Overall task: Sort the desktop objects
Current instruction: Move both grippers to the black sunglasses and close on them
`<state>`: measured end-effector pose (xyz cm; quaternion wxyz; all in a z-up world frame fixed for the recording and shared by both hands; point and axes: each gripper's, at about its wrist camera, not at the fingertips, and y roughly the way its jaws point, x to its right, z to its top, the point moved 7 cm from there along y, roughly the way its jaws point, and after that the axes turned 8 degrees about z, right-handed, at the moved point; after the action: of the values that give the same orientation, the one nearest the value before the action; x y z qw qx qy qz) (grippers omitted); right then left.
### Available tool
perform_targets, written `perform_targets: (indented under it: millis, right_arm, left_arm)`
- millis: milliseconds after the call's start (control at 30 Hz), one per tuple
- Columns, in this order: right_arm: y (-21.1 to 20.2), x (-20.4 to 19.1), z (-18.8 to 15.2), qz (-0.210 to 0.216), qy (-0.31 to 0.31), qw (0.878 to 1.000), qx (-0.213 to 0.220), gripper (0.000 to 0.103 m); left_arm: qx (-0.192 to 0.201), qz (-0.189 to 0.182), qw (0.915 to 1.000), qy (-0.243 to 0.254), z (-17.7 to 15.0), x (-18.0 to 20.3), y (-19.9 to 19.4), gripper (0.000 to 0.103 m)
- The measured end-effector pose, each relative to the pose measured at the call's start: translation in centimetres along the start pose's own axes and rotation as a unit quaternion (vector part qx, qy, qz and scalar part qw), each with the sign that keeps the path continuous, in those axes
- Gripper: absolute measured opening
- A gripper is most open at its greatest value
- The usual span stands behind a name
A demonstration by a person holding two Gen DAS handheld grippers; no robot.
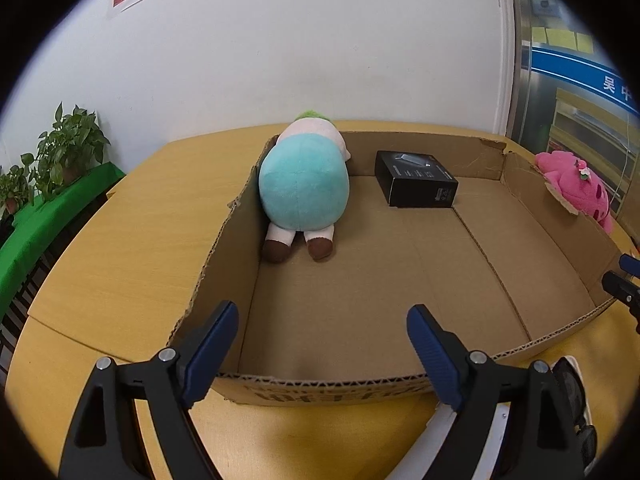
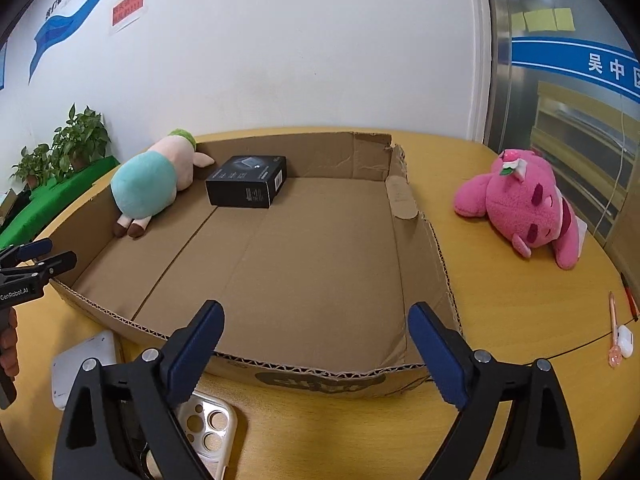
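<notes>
Shallow cardboard tray [image 2: 416, 216] on a yellow wooden surface [image 2: 500, 300]. Inside the tray, a teal plush toy [image 2: 146, 186] lies against the left wall near the far left corner; a black box [image 2: 246, 186] rests just beside it by the far wall. A pink plush toy [image 2: 520, 204] lies on the surface outside the tray's right wall. Left claw [image 1: 322, 332] and right claw [image 2: 316, 328] hover at the tray's near edge, both spread wide with nothing between the fingers. A phone case [image 2: 210, 428] and a white device [image 2: 86, 360] lie at the near edge; an earbud case [image 2: 624, 340] lies at the right edge.
</notes>
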<state>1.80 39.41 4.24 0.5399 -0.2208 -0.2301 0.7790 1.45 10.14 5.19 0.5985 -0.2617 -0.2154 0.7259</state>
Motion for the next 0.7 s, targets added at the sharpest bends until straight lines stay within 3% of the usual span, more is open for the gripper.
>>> perform_targets:
  millis: [67,133,200,300,467,600,667,700]
  right_arm:
    - [-1.2,0.3,0.5,-0.006,0.005,1.0,-0.007,0.095]
    - [-4.1,-0.3,1.1,0.012,0.0,1.0,0.019,0.095]
    - [-6.8,-1.4,1.0,0.036,-0.005,0.999,0.032,0.096]
    - [-8.9,-3.7,-1.0,0.097,0.011,0.995,0.009,0.097]
    - [-6.2,-8.2,-5.6,0.151,0.014,0.986,-0.071,0.095]
    - [-3.1,-9.6,-7.5,0.162,0.013,0.979,-0.122,0.079]
    - [-2.0,-10.0,-8.4,0.156,-0.006,0.977,-0.144,0.073]
    - [-1.6,-10.2,-8.8,0.155,-0.011,0.976,-0.153,0.065]
  left_arm:
    - [0.003,-0.011,0.9999,-0.006,0.2,-0.2,-1.6,0.086]
    - [0.019,-0.023,0.9996,-0.002,0.4,-0.2,-4.1,0.086]
    - [0.042,-0.039,0.9983,0.011,0.4,-0.1,-6.8,0.087]
    - [0.054,-0.062,0.9965,0.017,-0.6,0.3,-9.8,0.087]
    - [-0.016,-0.149,0.988,-0.035,-3.6,2.0,-9.6,0.087]
    - [-0.082,-0.211,0.9719,-0.064,-5.8,3.9,-8.4,0.086]
    - [-0.096,-0.231,0.9659,-0.068,-6.4,4.7,-8.3,0.087]
    - [-0.099,-0.236,0.9644,-0.067,-6.7,5.1,-8.3,0.086]
